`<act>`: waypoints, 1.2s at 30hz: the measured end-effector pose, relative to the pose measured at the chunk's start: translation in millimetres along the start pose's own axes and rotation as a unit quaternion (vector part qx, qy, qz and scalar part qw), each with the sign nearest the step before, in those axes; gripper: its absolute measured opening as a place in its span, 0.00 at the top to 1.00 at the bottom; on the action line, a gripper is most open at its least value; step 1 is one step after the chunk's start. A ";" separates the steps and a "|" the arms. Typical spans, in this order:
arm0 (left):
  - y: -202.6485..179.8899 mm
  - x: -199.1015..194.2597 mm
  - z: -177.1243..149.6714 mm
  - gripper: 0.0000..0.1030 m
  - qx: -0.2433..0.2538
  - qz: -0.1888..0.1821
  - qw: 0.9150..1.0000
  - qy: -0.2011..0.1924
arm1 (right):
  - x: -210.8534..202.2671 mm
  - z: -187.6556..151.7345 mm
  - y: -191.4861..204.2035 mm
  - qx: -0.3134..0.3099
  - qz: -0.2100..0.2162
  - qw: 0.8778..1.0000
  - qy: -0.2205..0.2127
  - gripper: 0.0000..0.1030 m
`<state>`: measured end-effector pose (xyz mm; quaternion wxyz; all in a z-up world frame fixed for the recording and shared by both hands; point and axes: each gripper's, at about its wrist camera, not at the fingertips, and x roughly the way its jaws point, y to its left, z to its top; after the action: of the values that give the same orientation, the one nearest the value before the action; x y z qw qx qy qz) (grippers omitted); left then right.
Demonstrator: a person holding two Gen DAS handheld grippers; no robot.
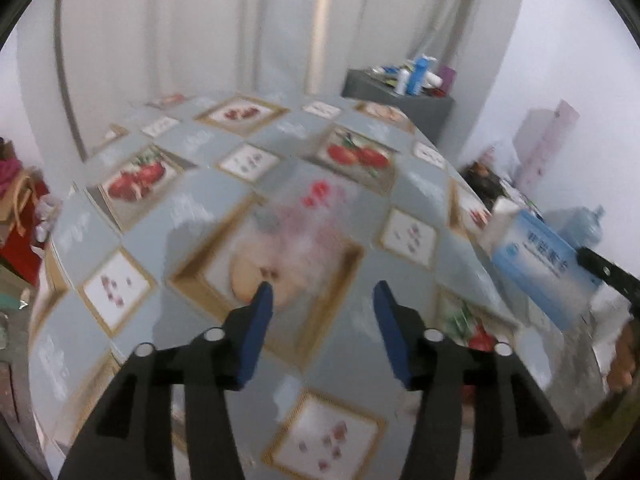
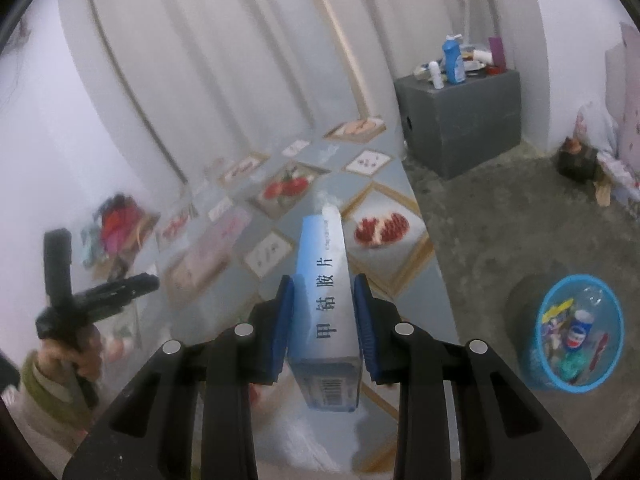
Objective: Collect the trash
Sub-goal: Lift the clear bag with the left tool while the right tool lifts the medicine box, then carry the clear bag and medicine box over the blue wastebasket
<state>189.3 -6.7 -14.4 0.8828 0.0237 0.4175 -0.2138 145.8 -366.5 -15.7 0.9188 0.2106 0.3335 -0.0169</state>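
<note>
The right gripper (image 2: 322, 316) has its jaws clamped on a blue box (image 2: 325, 304) above the table (image 2: 384, 148) edge. The left gripper (image 1: 323, 308) hangs over the table, jaws apart, empty. A blue basket (image 2: 538, 364) of trash stands on open floor (image 2: 492, 232) right of the table.

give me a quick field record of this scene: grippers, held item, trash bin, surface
left gripper: jaws open, nothing between them, above the table
right gripper: jaws shut on the blue medicine box
table: fruit-print tablecloth
trash bin: blue basket on the floor, right of the table, already holds a bottle and wrappers
background: grey cabinet with bottles on top
</note>
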 end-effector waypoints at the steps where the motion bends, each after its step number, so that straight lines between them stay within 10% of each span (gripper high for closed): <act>1: 2.2 4.7 5.7 0.43 -0.003 0.009 1.000 -0.005 | 5.5 4.1 1.6 0.005 0.001 1.000 -0.001 0.73; 21: 10.3 108.4 37.2 0.32 0.039 0.067 0.997 0.029 | 110.2 36.1 24.3 0.051 -0.010 0.996 0.069 0.71; 36: -16.3 77.7 1.6 0.95 0.050 0.019 0.998 0.040 | 95.7 8.7 50.3 0.052 0.041 0.991 0.119 0.73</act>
<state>227.4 -49.6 -69.2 0.8669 0.0848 0.4409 -0.2165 234.1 -313.6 -50.2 0.8603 0.2723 0.4301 0.0289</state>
